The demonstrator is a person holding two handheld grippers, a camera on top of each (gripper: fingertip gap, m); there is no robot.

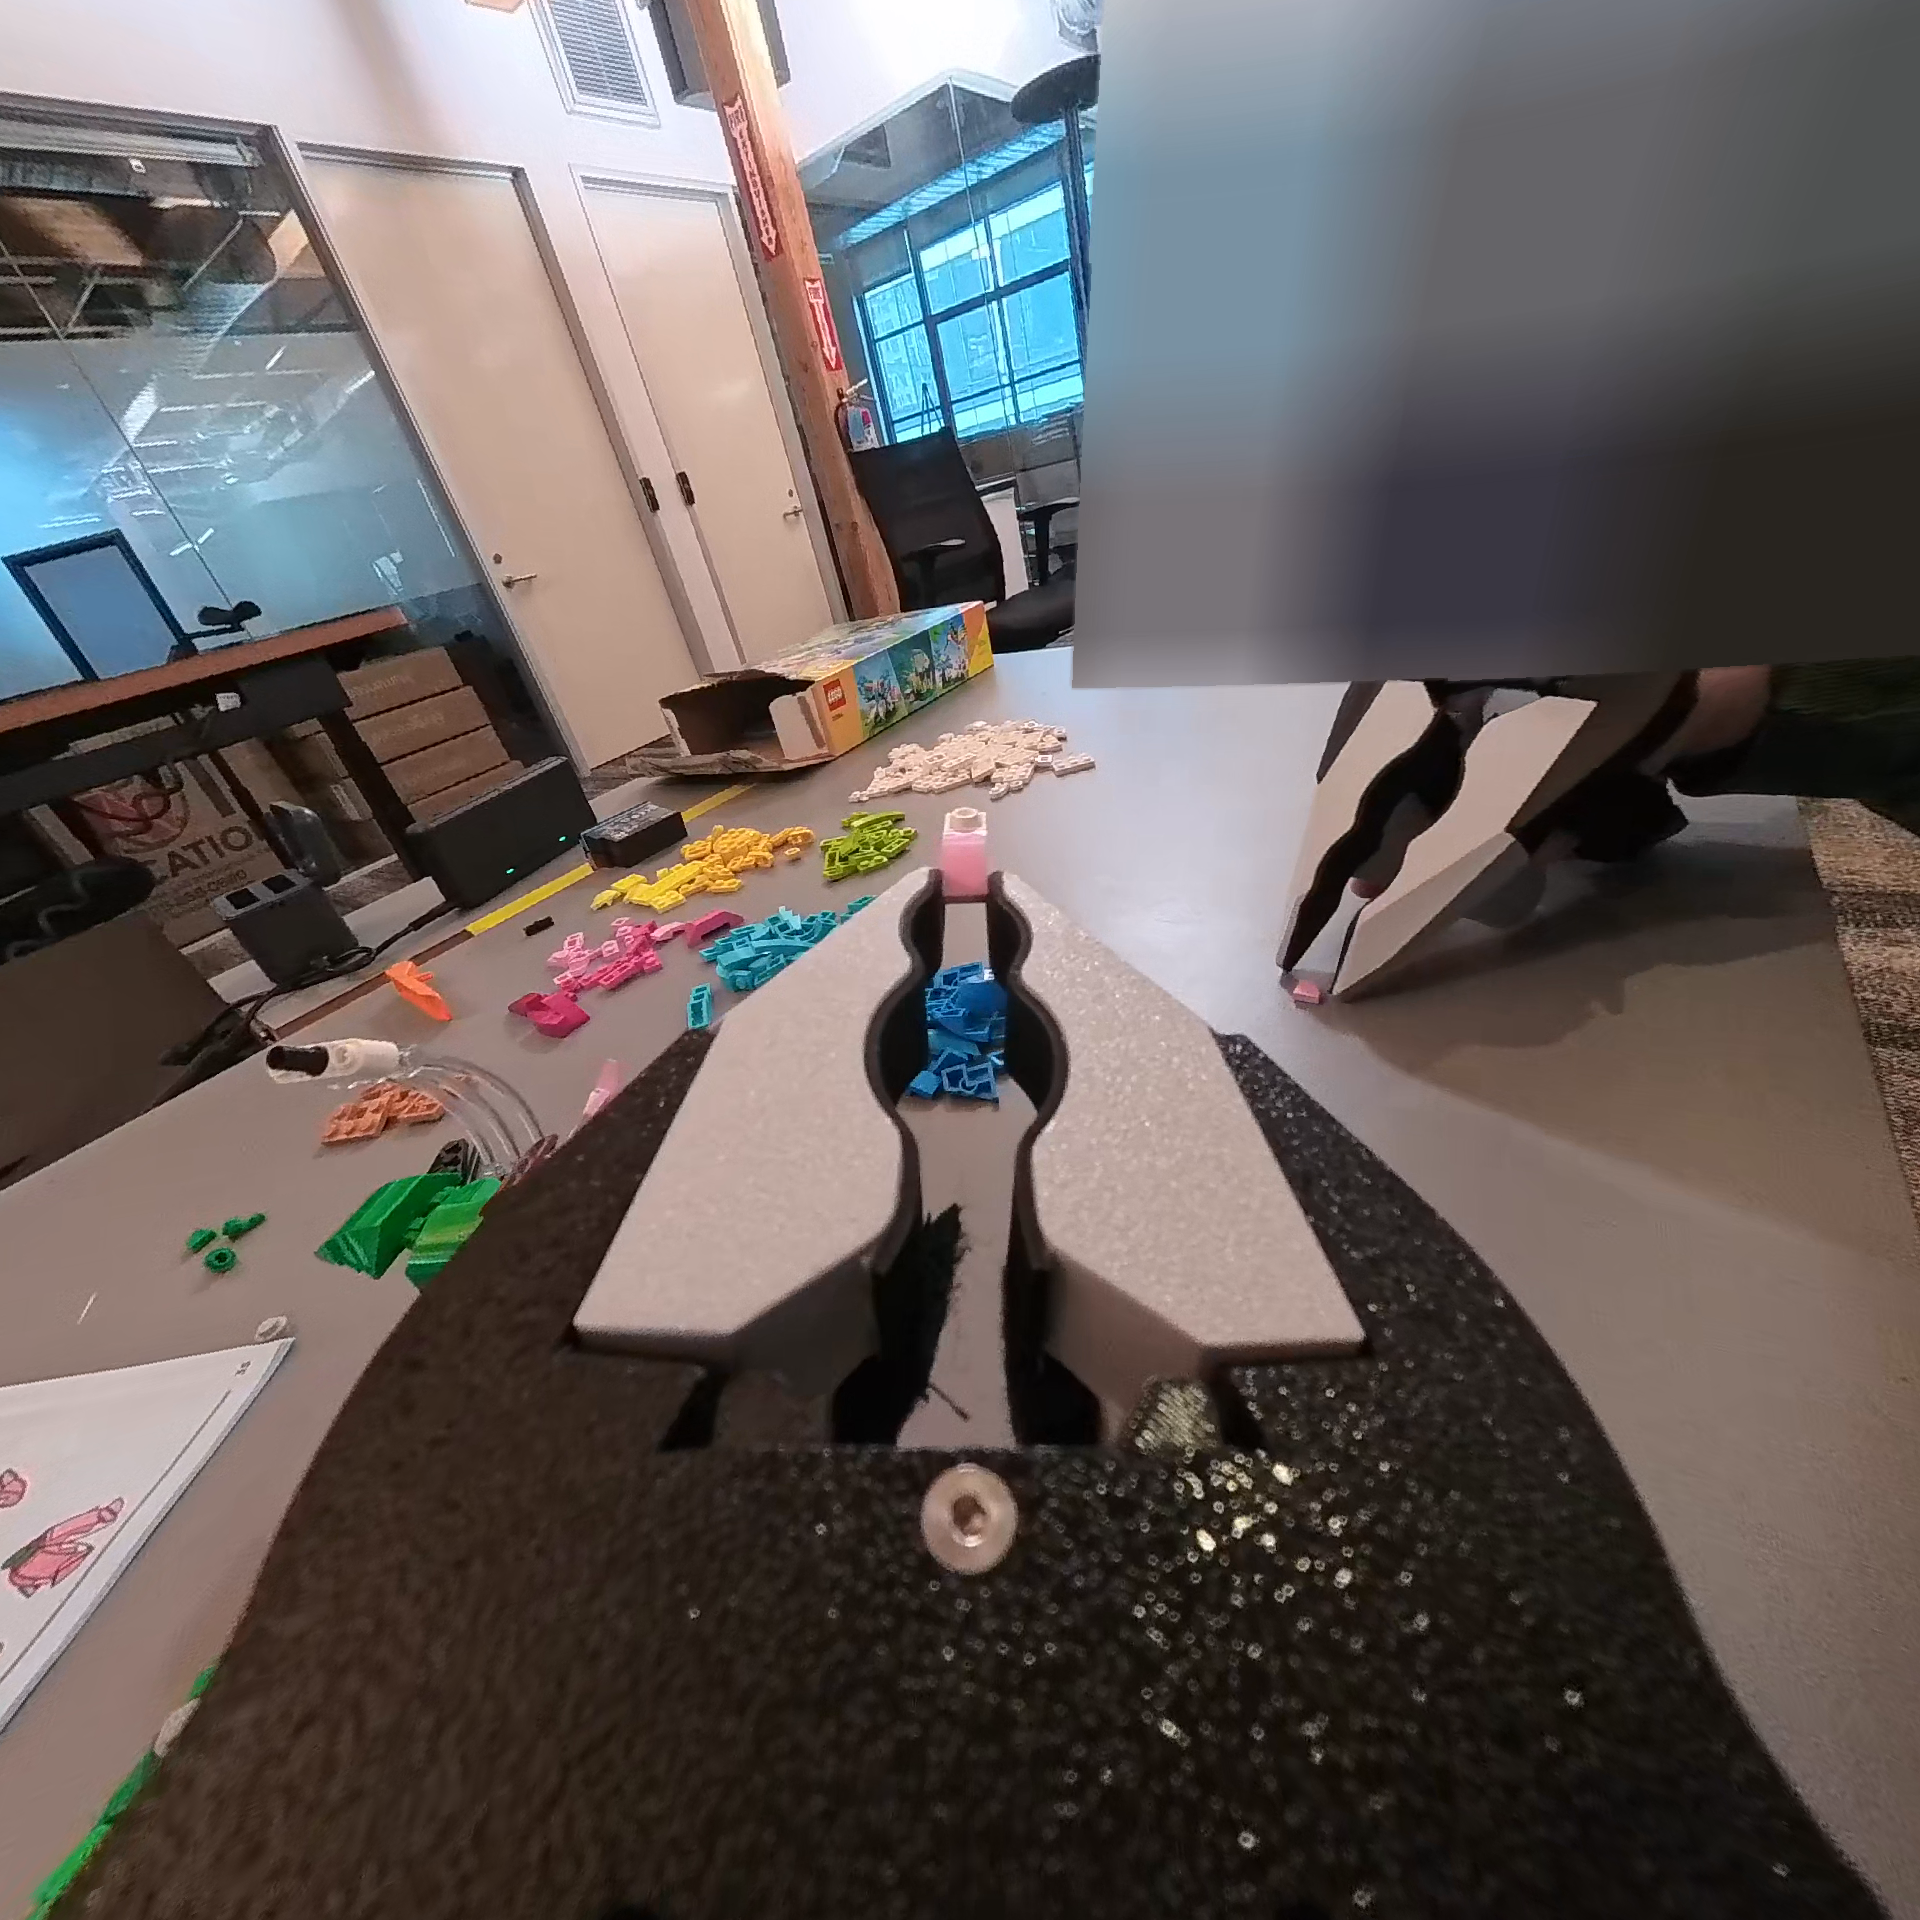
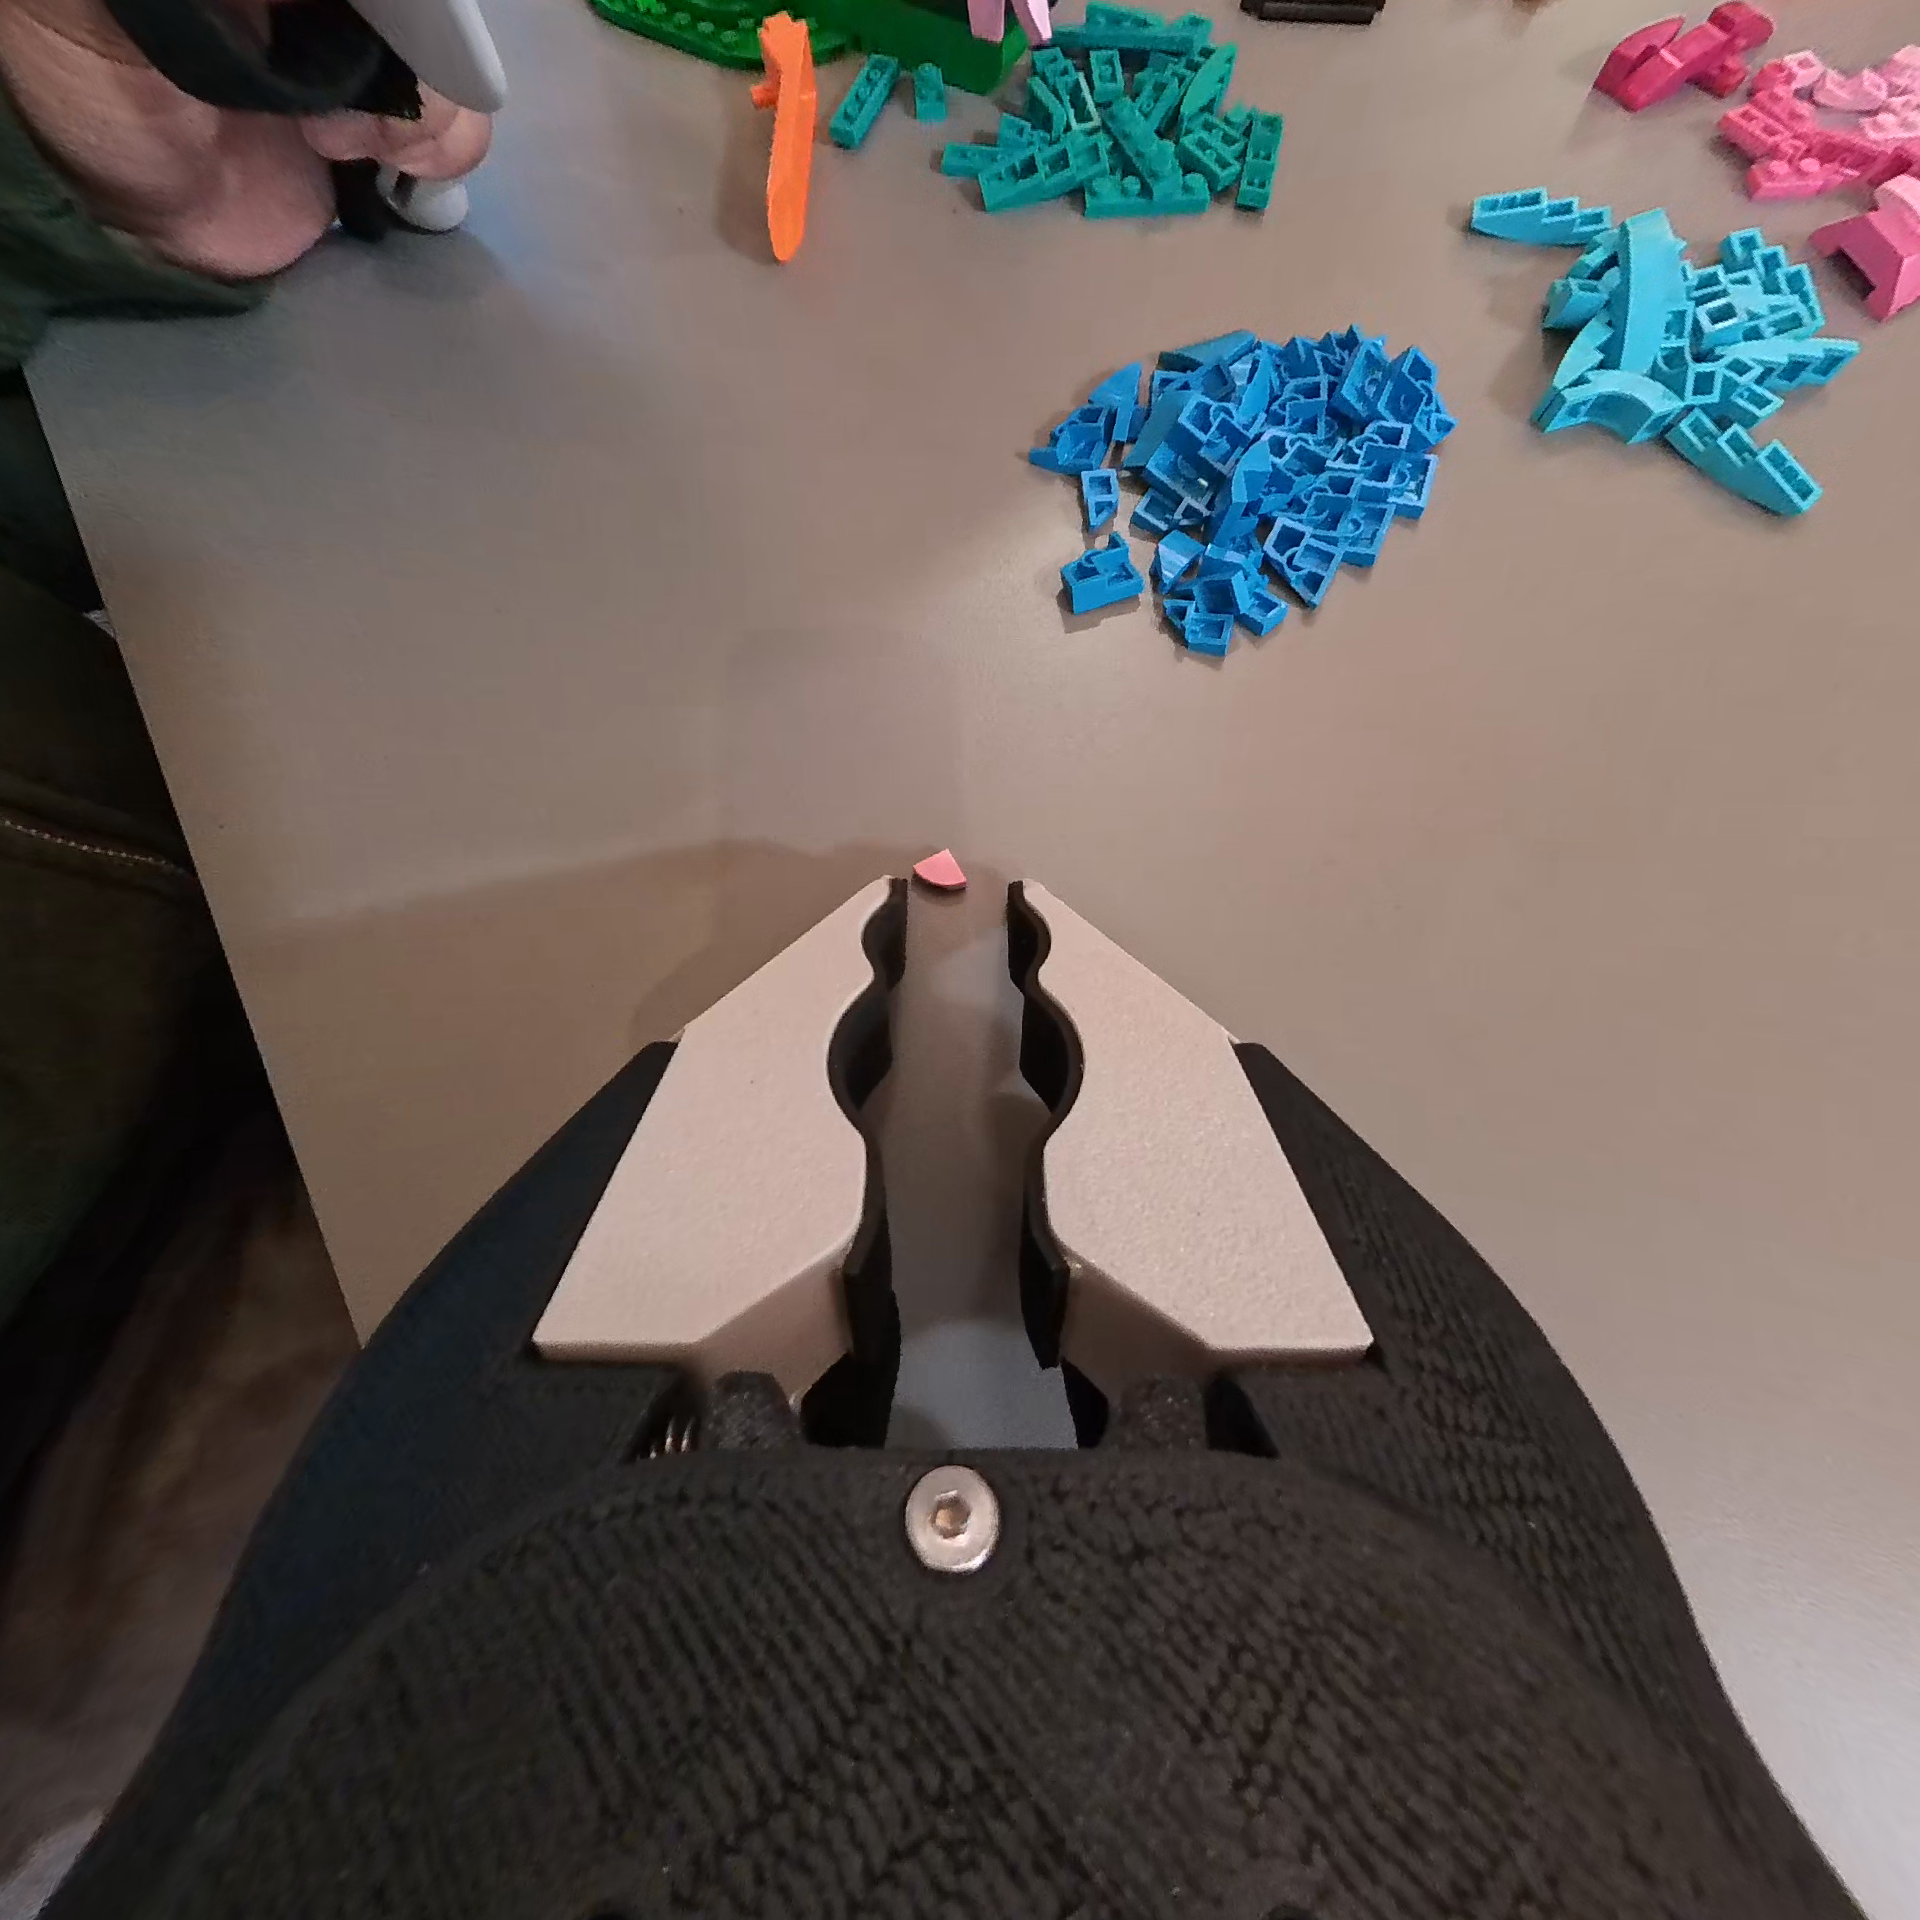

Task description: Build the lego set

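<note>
- My left claw point(image 1: 966, 883) is clamped on a light pink brick point(image 1: 964, 854), held upright at the tips above the grey tabletop point(image 1: 1195, 1091).
- Behind it on the tabletop lie sorted heaps: yellow point(image 1: 696, 868), lime point(image 1: 868, 844), white point(image 1: 977, 758), plus the opened set box point(image 1: 831, 694).
- My right claw point(image 2: 956, 891) stands with its fingers parted, tips down at the tabletop, gripping nothing.
- A small pink piece point(image 2: 940, 870) lies just beyond those tips.
- The blue pile point(image 2: 1257, 483) lies farther right.
</note>
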